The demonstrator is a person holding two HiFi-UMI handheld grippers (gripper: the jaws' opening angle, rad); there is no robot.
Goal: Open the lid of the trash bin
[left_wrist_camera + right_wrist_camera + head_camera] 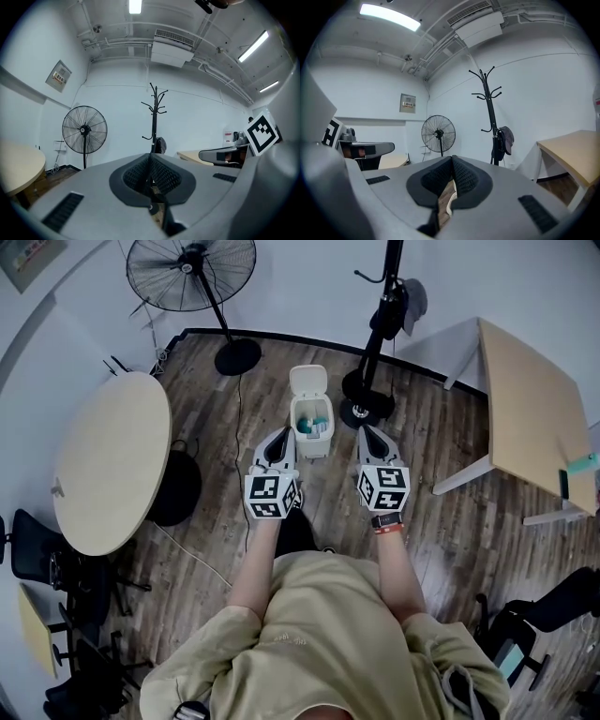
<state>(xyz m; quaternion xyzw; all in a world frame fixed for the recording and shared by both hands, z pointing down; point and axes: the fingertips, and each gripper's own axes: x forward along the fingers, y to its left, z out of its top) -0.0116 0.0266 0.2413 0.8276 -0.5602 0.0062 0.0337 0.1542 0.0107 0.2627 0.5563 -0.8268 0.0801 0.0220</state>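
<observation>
Both claws are shut and empty: my left gripper (278,442) and right gripper (371,441) press their jaws together on nothing, flanking the trash bin (312,446), which stands just ahead of and between them. Its lid (307,381) stands upright beyond the tips, so I judge I'm holding clear with nothing left to lift. Beneath the claws is dark wood-plank floor (450,521), with a standing fan (192,268) far ahead on the left claw's side, a coat stand (380,324) just beyond the right claw, and a round table (108,460) and rectangular table (530,409) outboard of each.

Coat stand base (366,411) beside trash bin (310,444); left floor (267,404) free.
</observation>
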